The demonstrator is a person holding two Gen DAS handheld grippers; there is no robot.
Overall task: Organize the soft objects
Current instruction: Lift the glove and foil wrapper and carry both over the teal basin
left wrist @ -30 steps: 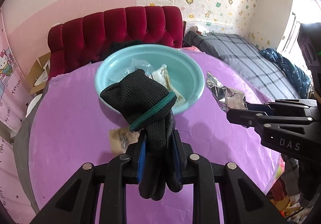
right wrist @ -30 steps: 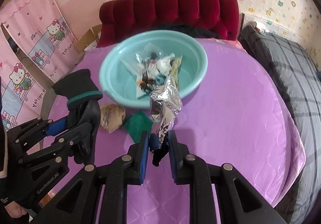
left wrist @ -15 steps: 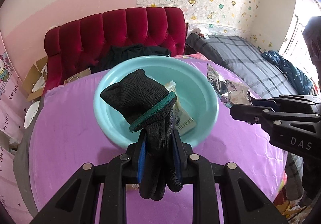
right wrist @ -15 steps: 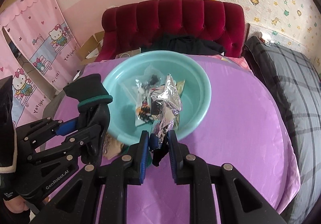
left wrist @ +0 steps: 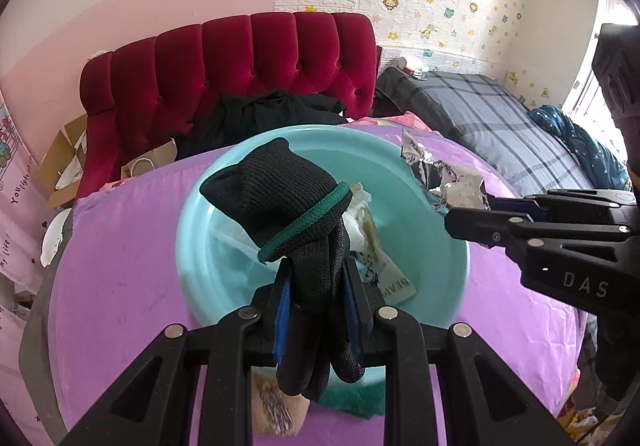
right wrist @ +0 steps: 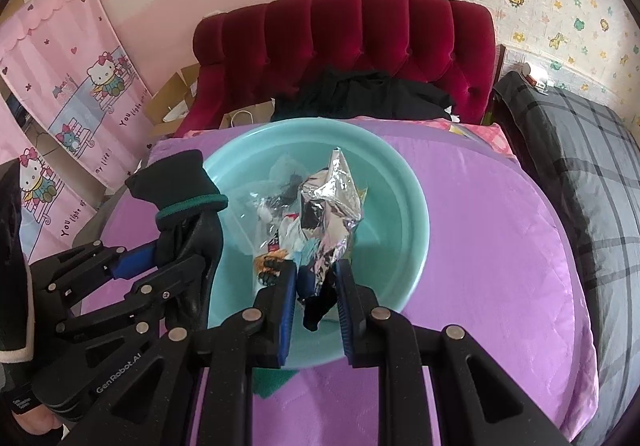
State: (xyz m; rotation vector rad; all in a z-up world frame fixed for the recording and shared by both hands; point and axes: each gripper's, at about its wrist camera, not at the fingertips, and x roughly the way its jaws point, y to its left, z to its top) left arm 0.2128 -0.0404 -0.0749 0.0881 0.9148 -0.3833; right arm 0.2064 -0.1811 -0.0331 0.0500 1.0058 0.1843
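On my left I have the left gripper (left wrist: 320, 294) clamped on a black knit glove (left wrist: 292, 206) with a green cuff band. The blue pads pinch the glove at its palm; the cuff stands up above the pads and the fingers hang down below them. From the right wrist view this same gripper (right wrist: 176, 258) sits at about 9 o'clock of the basin, with the glove (right wrist: 180, 186) raised just over the basin's left rim.

At centre, the teal basin (left wrist: 432, 266) rests on the purple quilted cover (left wrist: 120, 278). Inside it I see clear plastic wrappers and a printed packet (left wrist: 394, 282), piled toward the middle. At 6 o'clock of the basin, touching or just beside its near rim, a green cloth (left wrist: 352, 400) and a tan furry object (left wrist: 280, 410) lie on the cover; my gripper frame hides part of each.

On my right, the right gripper (right wrist: 316, 286) is closed on a crumpled silver foil bag (right wrist: 332, 202). The pads grip its lower end, a dark scrap hangs beneath them, and the foil rises over the basin's interior. In the left wrist view that gripper (left wrist: 480, 214) enters from 3 o'clock, with the foil (left wrist: 436, 170) over the basin's right rim.

Beyond the basin at 12 o'clock, dark clothing (right wrist: 360, 94) lies before a red tufted headboard (right wrist: 344, 34).
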